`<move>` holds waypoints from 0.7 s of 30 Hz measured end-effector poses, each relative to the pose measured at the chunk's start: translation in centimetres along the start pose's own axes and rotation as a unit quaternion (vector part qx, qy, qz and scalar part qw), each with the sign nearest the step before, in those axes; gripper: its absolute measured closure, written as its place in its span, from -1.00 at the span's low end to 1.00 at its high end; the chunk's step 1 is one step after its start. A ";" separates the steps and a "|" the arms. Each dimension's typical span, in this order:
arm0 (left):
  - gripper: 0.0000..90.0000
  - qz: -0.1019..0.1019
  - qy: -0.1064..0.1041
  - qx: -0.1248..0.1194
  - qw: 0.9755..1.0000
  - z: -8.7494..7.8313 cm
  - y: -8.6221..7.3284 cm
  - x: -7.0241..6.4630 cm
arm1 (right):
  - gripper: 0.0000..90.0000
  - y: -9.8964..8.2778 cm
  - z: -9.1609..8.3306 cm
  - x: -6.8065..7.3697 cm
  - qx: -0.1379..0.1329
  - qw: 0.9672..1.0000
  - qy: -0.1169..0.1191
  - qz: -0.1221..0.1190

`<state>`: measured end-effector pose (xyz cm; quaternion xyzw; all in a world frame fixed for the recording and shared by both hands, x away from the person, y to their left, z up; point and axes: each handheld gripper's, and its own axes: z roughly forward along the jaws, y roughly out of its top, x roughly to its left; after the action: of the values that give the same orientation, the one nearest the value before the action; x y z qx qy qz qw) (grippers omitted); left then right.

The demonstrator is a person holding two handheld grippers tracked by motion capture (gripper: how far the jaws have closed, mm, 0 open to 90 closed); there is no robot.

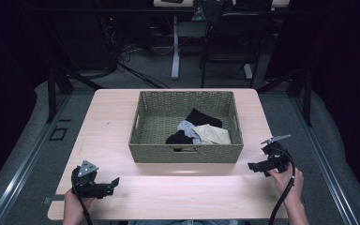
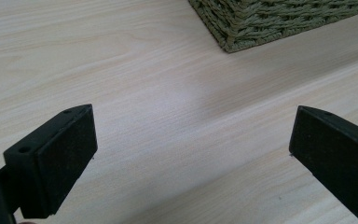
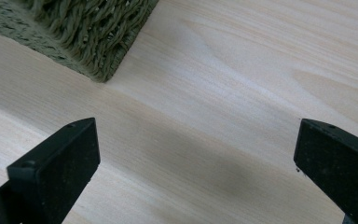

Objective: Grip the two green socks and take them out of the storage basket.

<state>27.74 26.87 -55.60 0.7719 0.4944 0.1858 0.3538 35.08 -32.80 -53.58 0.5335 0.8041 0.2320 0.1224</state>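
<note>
Basket point(image 1: 186, 126) of woven green fibre sits in the middle of the pale wooden counter point(image 1: 108, 117), toward its far side. Inside it lie a few crumpled cloths bunched toward the near right: a black cloth point(image 1: 203, 117) at the back, a grey-blue cloth point(image 1: 187, 127) in the middle, a beige cloth point(image 1: 212, 135) to the right, and another dark cloth point(image 1: 179, 138) at the near wall.

The left tool point(image 1: 115, 182) is held low over the near left part of the counter, well apart from the basket, its jaws spread wide with nothing between them; in the left gripper view point(image 2: 191, 144) bare wood lies between them and a basket corner point(image 2: 242, 23) shows beyond.

The right tool point(image 1: 254, 167) is held just off the basket's near right corner, jaws likewise spread and empty; the right gripper view point(image 3: 196, 154) shows that corner point(image 3: 102, 42) ahead.
</note>
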 end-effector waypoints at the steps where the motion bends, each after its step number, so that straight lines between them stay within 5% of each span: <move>1: -0.98 0.001 0.000 0.000 1.000 0.0 0.0 0.0 | -1.00 0.0 0.0 0.0 0.000 1.000 0.000 0.000; 21: -0.98 0.002 -0.001 -0.001 1.000 0.2 0.1 0.0 | -1.00 0.9 -1.2 0.0 -0.001 1.000 0.021 -0.010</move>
<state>27.95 26.78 -55.72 0.7728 0.4920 0.1861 0.3550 35.20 -32.80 -52.07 0.5199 0.8118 0.2429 0.1085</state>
